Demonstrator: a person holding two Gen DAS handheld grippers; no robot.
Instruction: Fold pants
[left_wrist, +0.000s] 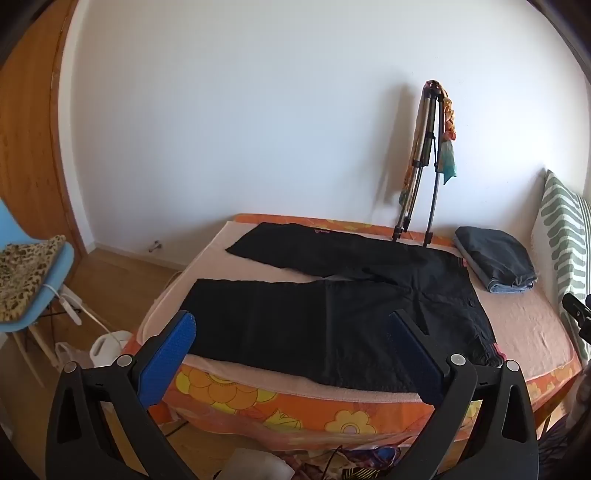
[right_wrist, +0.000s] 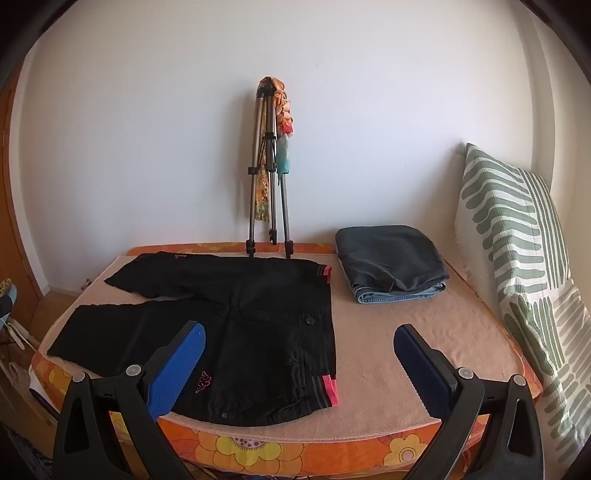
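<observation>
Black pants lie spread flat on the bed, legs pointing left, waistband with pink trim at the right. They also show in the right wrist view, with the pink-trimmed waistband near the front edge. My left gripper is open and empty, held above the near leg at the bed's front edge. My right gripper is open and empty, above the waist end of the pants. Neither touches the cloth.
A folded stack of dark and denim clothes lies at the back right of the bed. A tripod leans on the wall behind. A striped pillow stands at the right. A blue chair stands on the floor at left.
</observation>
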